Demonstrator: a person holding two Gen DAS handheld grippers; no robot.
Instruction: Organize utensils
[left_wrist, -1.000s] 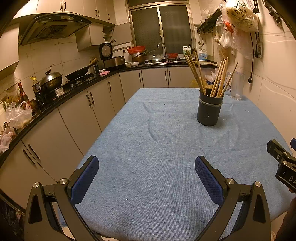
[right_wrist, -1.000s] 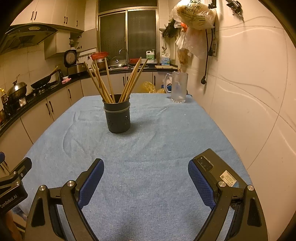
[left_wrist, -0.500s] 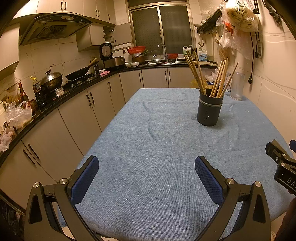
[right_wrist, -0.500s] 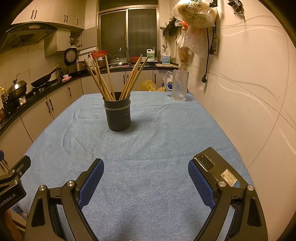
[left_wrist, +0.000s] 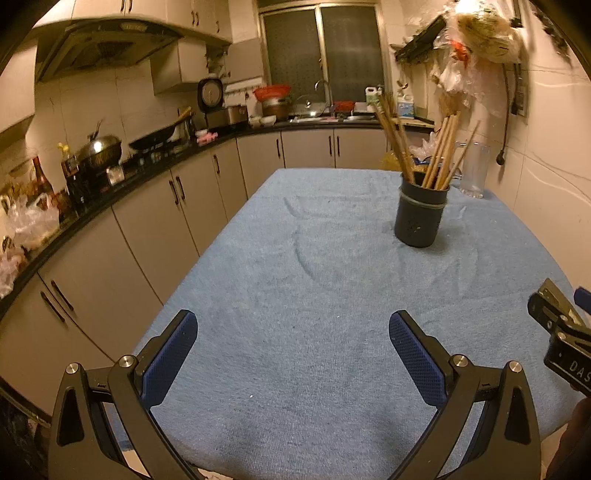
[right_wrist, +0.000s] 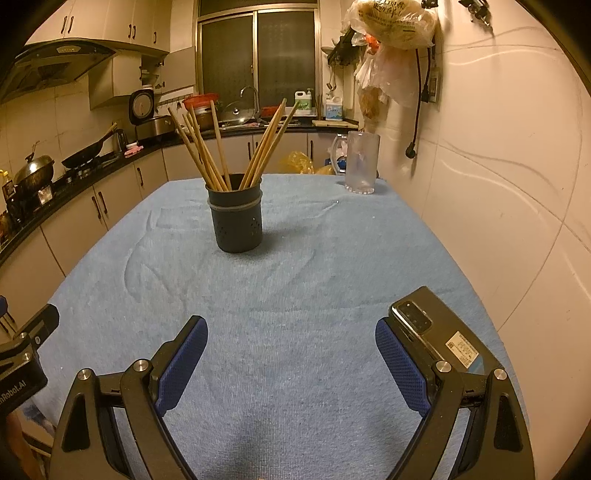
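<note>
glass mug (right_wrist: 362, 163), phone (right_wrist: 437, 334), wok (left_wrist: 159, 137)

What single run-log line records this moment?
left tool: open, empty | right tool: open, empty | chopsticks: upright in dark holder | blue cloth: no loose utensils

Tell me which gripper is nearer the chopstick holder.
Right, slightly. The right gripper faces the chopstick holder almost straight ahead, a little to its left. The left gripper sits farther back, with the holder ahead to its right.
</note>
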